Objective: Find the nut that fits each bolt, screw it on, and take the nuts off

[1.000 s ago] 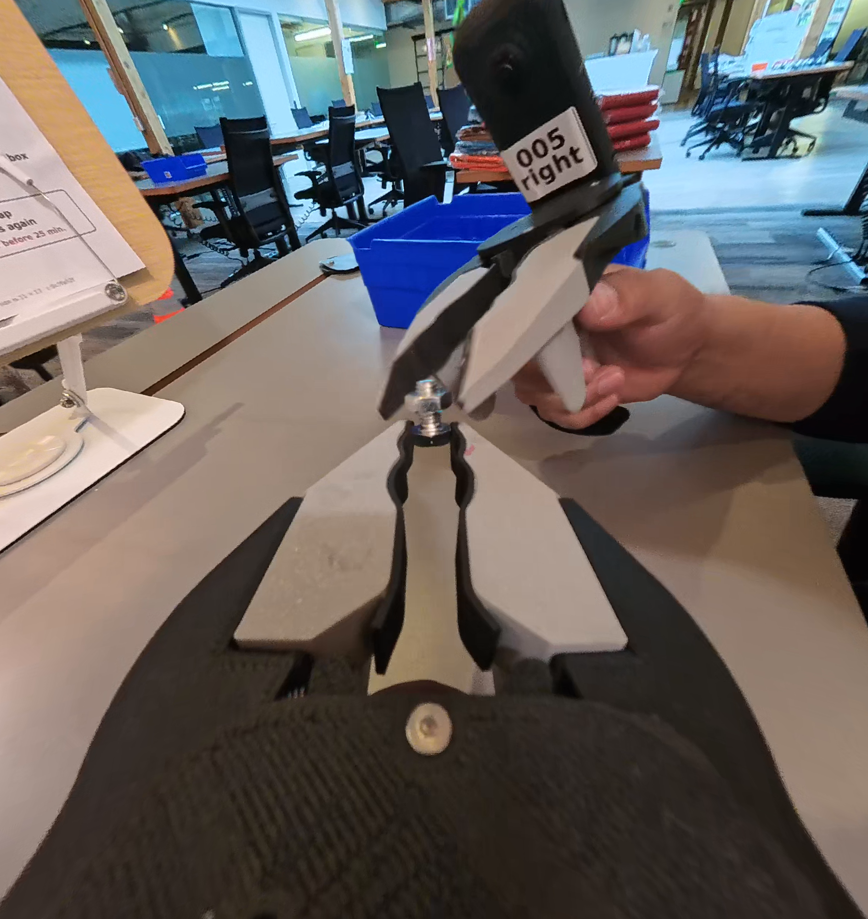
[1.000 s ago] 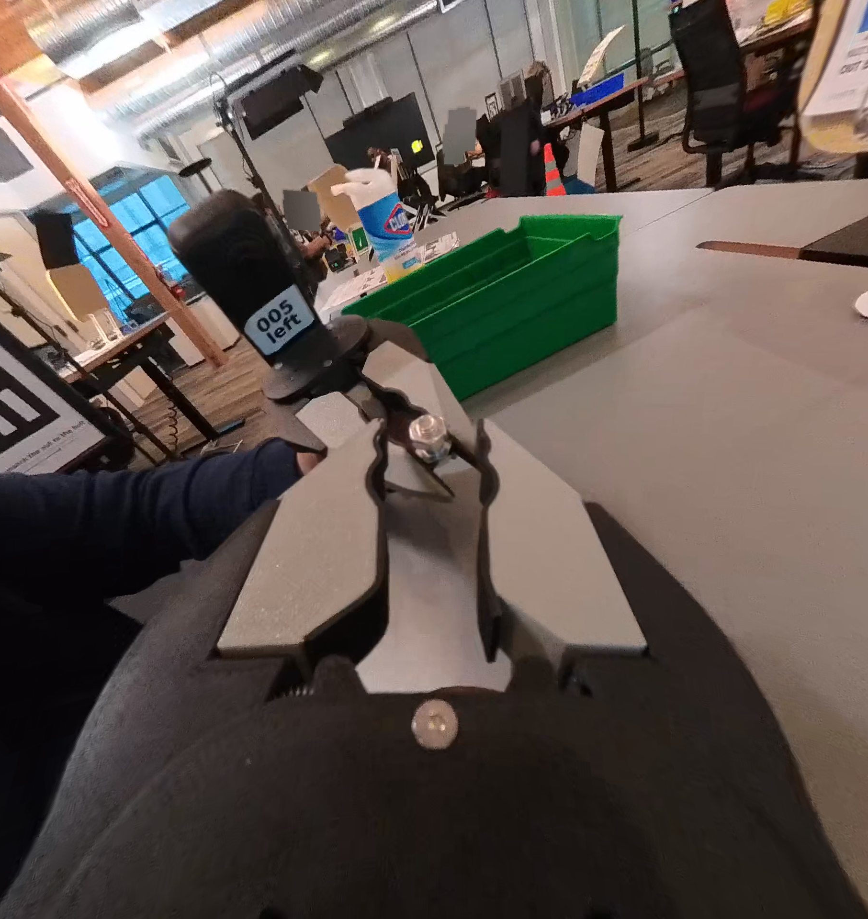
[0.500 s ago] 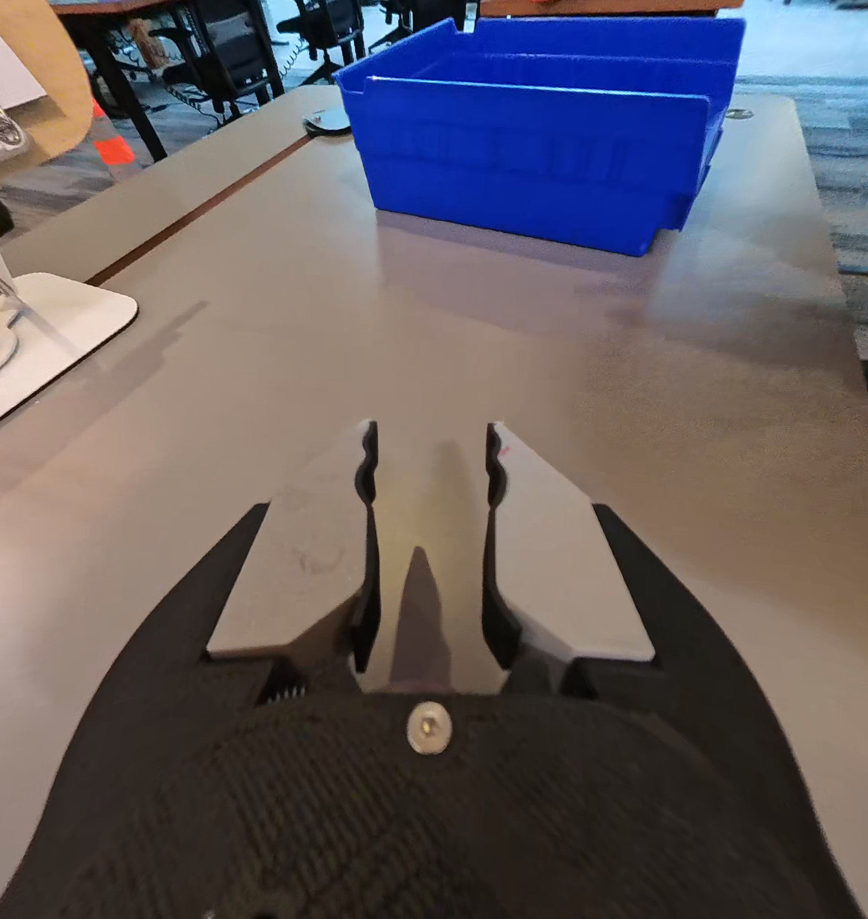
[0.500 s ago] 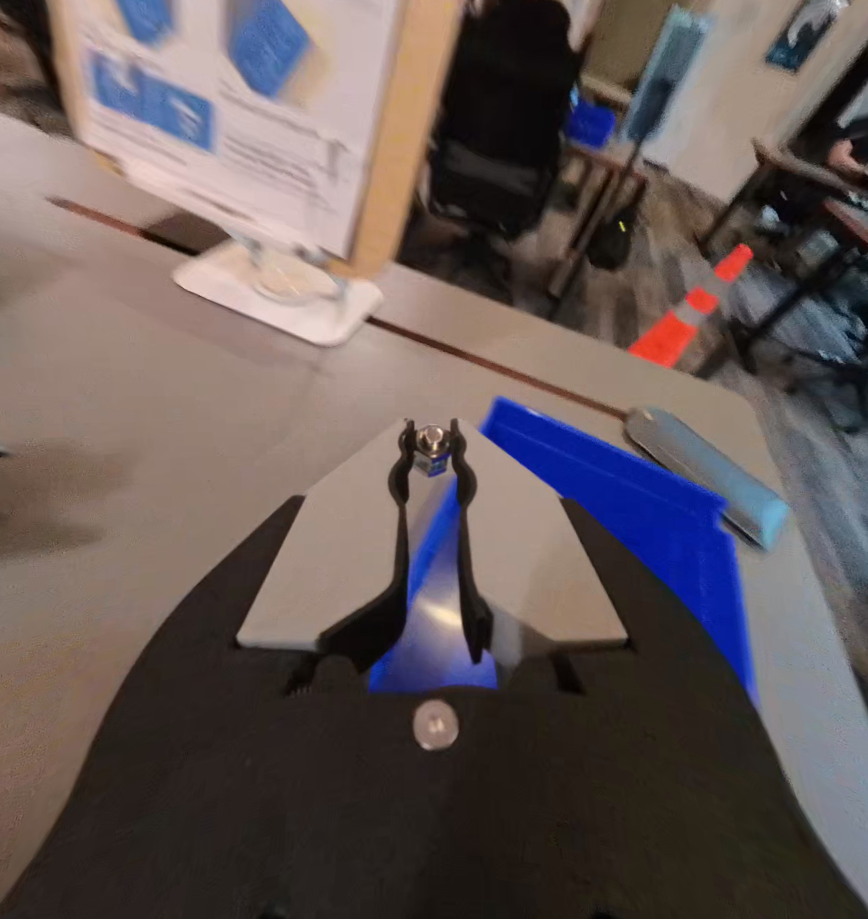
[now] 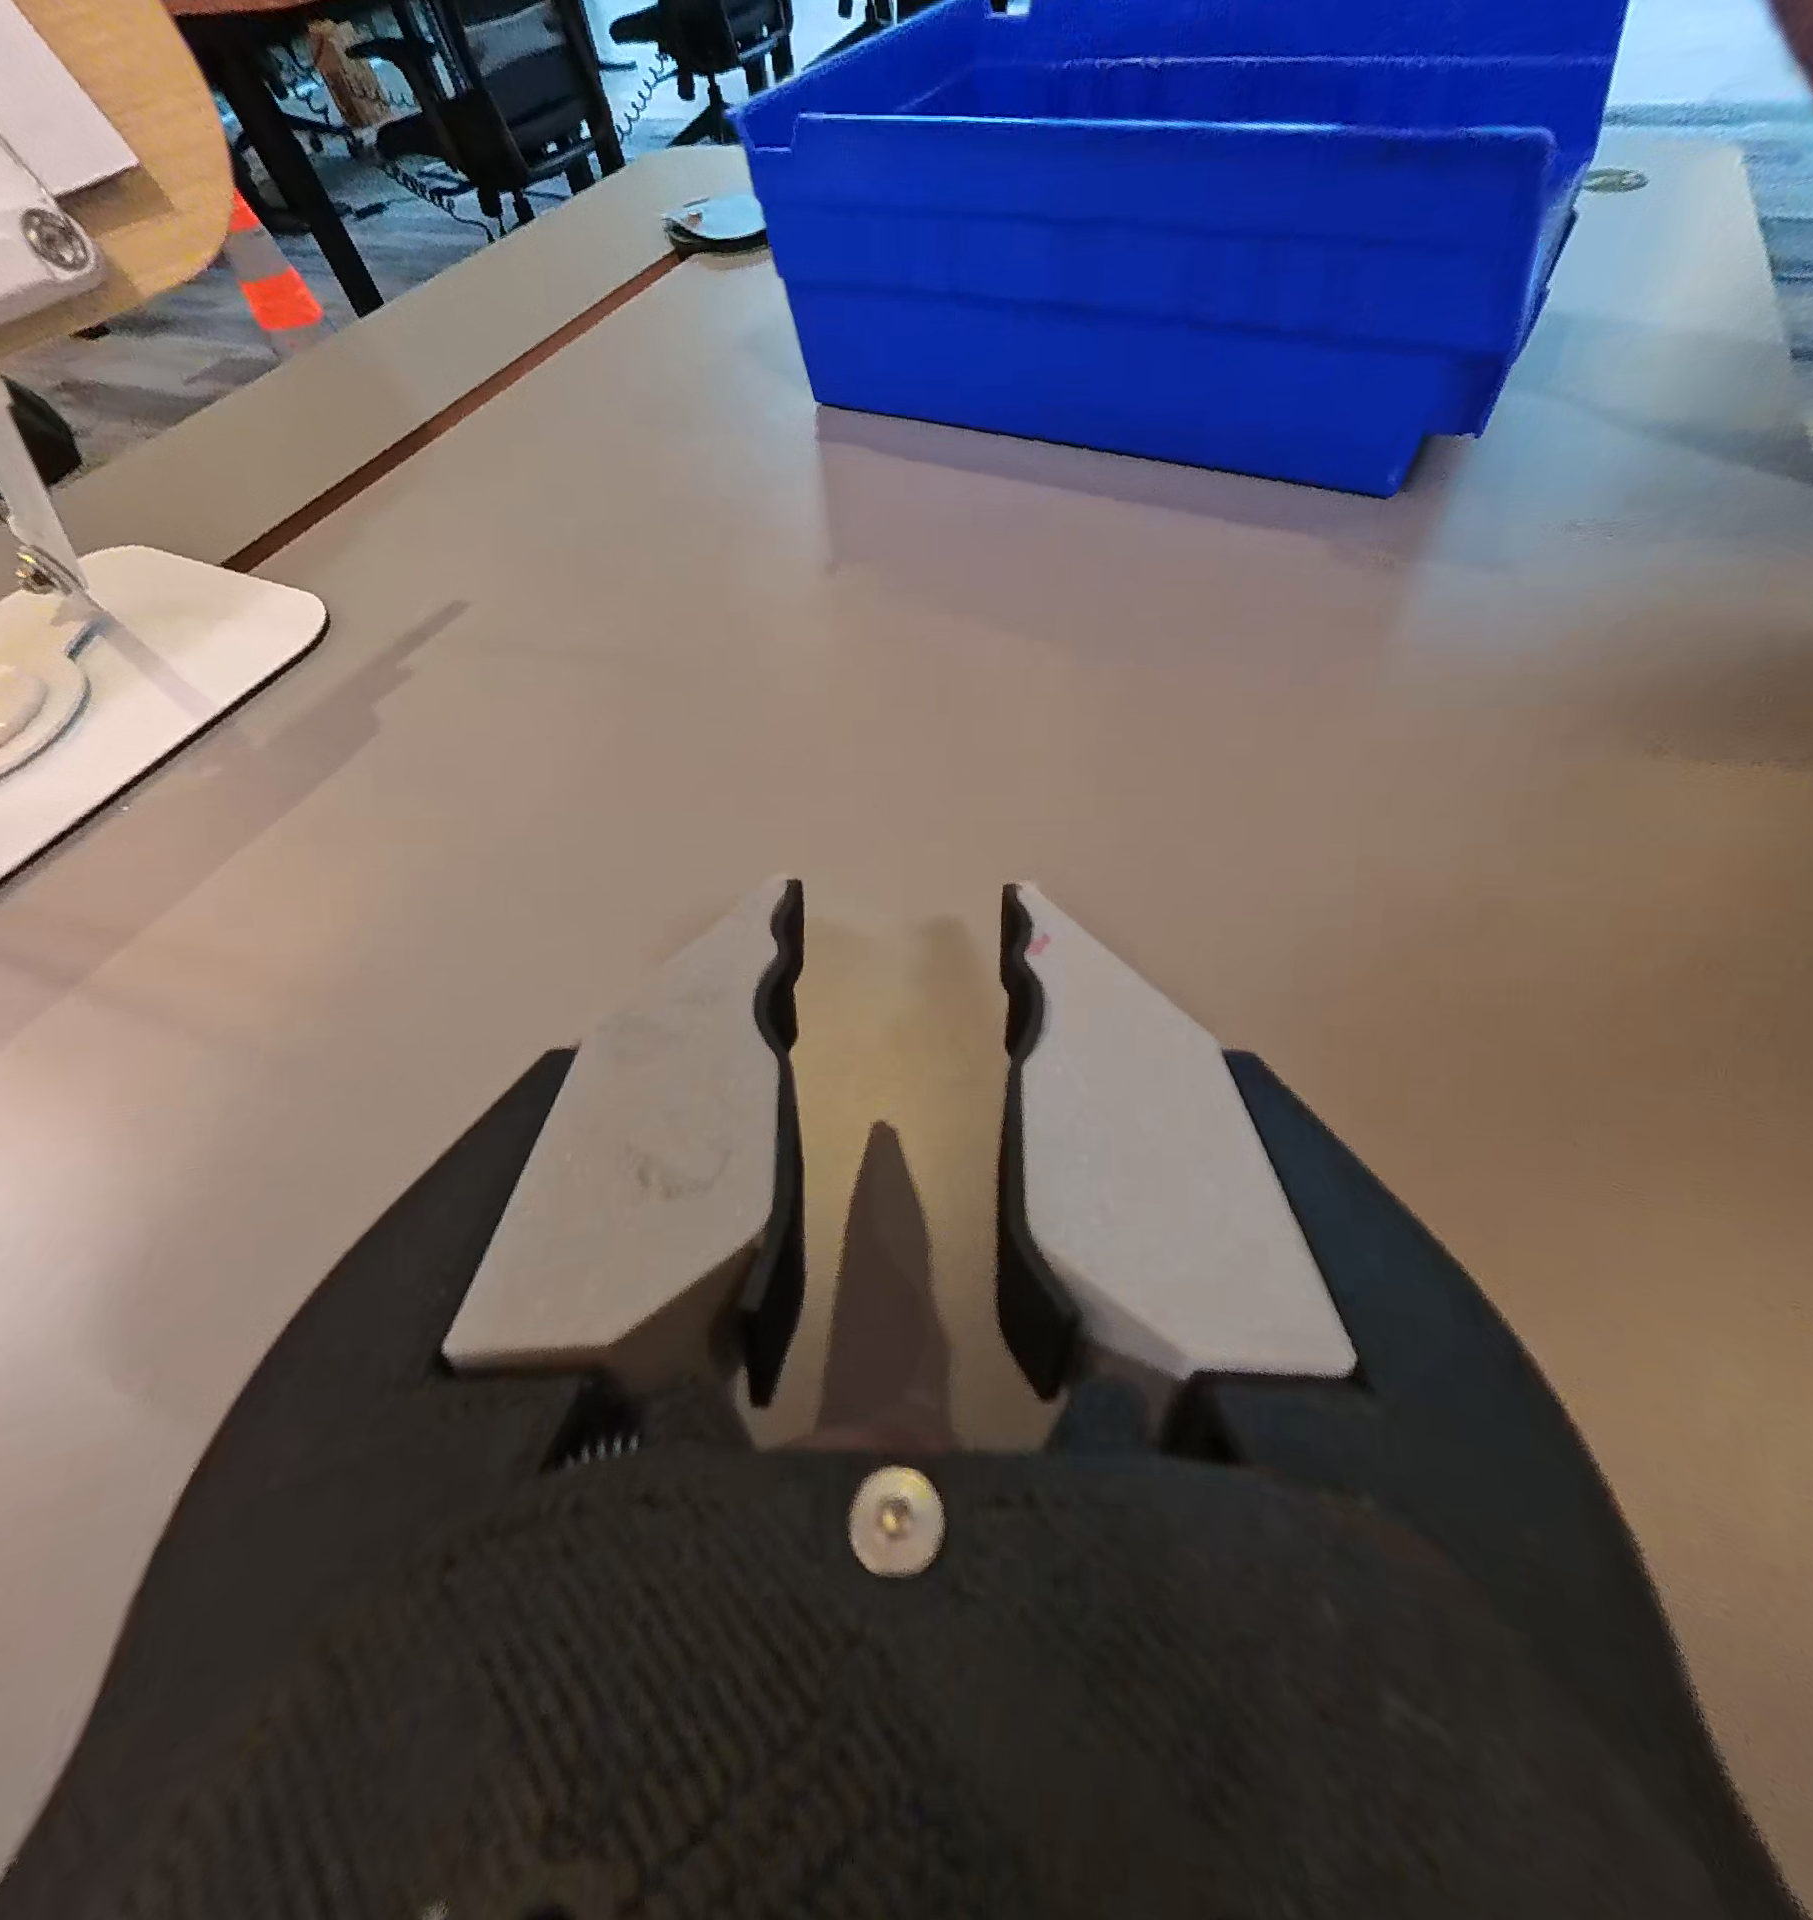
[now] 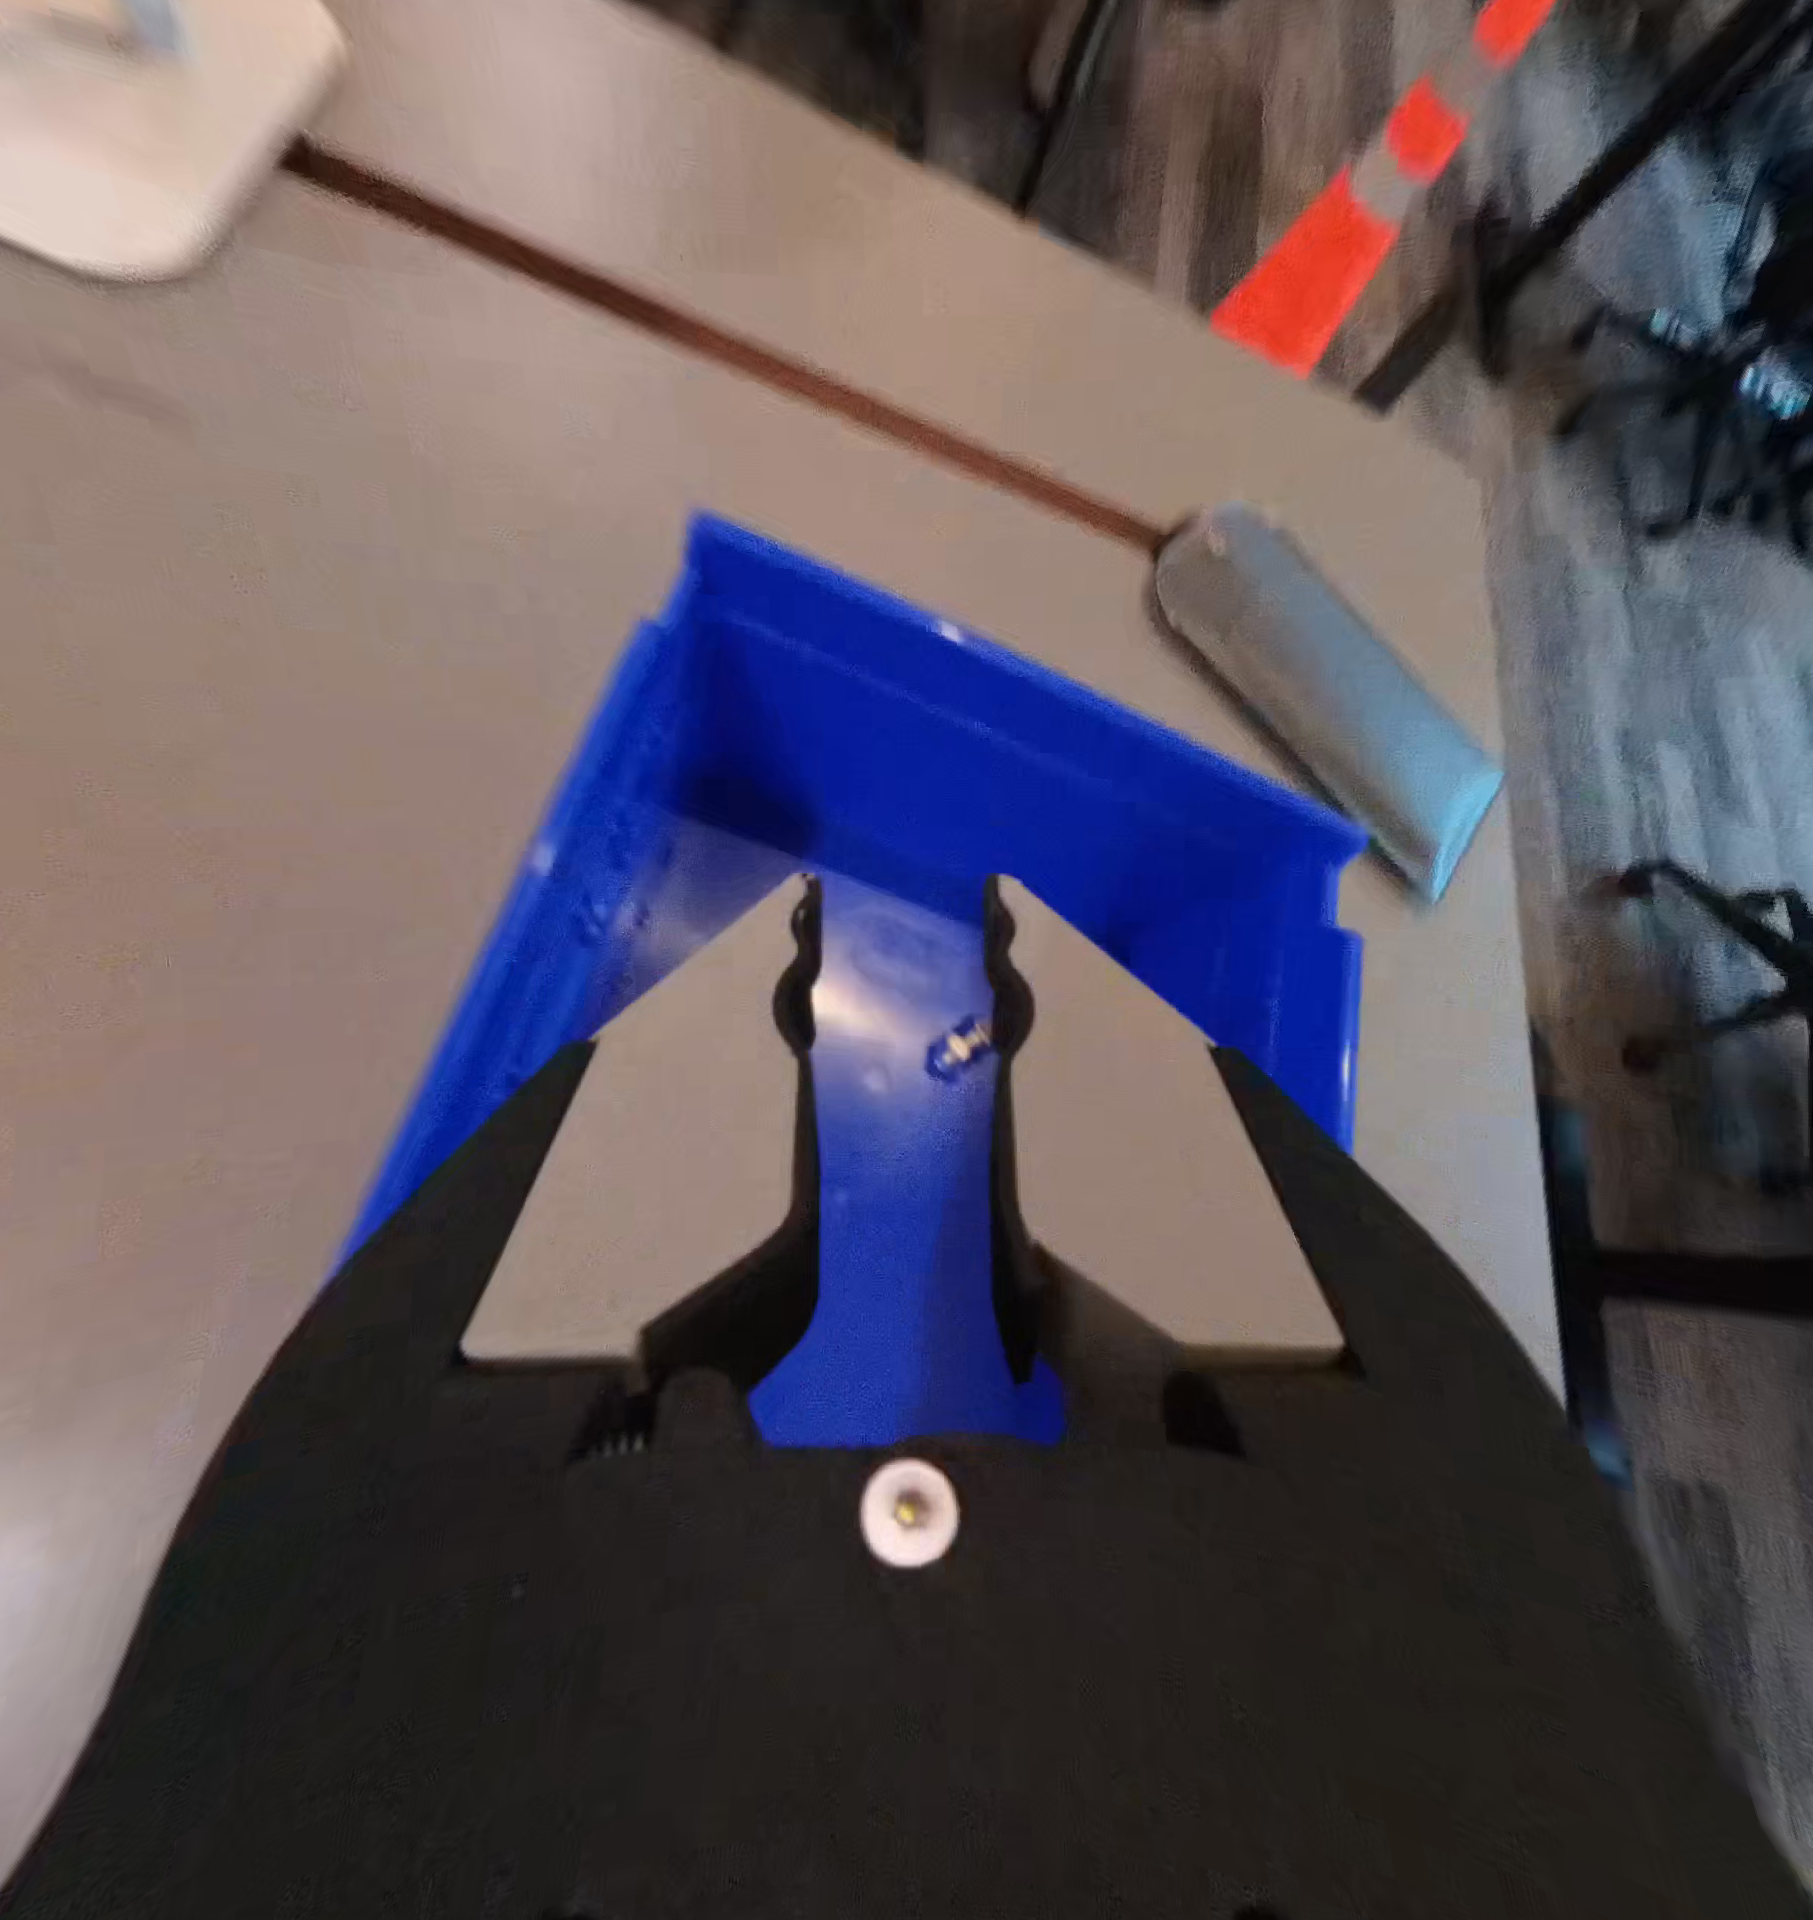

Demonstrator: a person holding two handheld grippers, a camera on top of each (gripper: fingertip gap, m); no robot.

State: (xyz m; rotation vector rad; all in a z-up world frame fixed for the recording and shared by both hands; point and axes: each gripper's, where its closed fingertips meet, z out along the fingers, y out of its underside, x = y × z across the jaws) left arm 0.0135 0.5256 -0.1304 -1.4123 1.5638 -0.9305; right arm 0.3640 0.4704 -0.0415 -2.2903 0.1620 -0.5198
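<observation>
My right gripper (image 6: 897, 883) is open and empty, held above the blue bin (image 6: 985, 748) and pointing down into it. A small silver bolt with its nut (image 6: 962, 1044) lies on the bin's floor, just inside the right finger; the view is blurred. My left gripper (image 5: 900, 894) is open and empty, low over the grey table (image 5: 673, 644), pointing toward the same blue bin (image 5: 1172, 281) at the table's far end. No bolt or nut shows in the left wrist view.
A white sign-stand base (image 5: 102, 707) with a wooden board stands at the left. A round cable grommet (image 5: 715, 223) sits beside the bin. A grey flat object (image 6: 1317, 696) lies past the bin near the table edge. An orange cone (image 6: 1338, 239) stands on the floor. The left gripper's tips are roughly 35 cm from the right gripper's.
One second ago both grippers held the bolt and nut together. The left gripper let go and opened; the right carried the bolt over the blue bin and opened, and it now lies in the bin.
</observation>
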